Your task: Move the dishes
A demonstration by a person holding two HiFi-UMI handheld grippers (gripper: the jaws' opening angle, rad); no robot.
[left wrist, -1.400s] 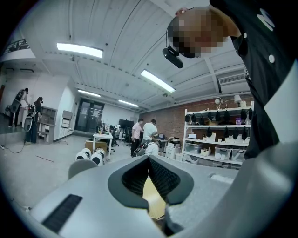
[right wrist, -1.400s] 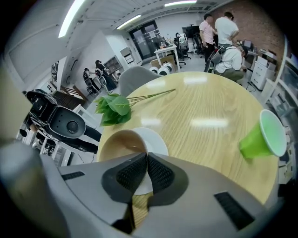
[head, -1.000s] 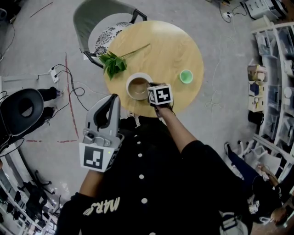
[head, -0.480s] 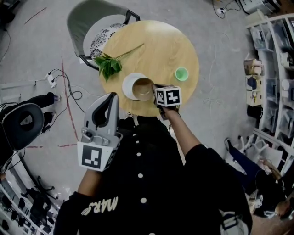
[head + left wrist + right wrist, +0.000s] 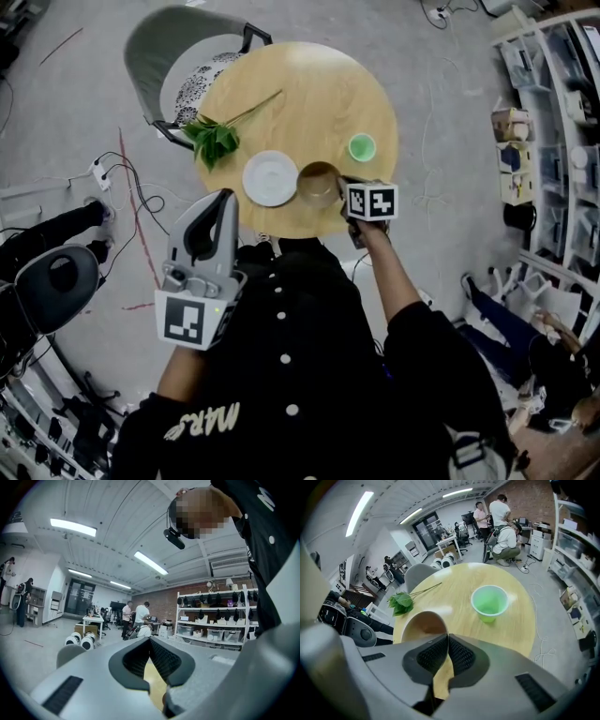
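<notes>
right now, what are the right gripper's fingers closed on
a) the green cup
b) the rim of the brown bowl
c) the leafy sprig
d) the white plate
b: in the right gripper view the right gripper has its fingers shut on the near rim of the brown bowl, while the green cup, the white plate and the leafy sprig lie apart from it on the table.

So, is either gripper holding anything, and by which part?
Right gripper pinches the tan bowl by its near rim; left gripper holds nothing.
</notes>
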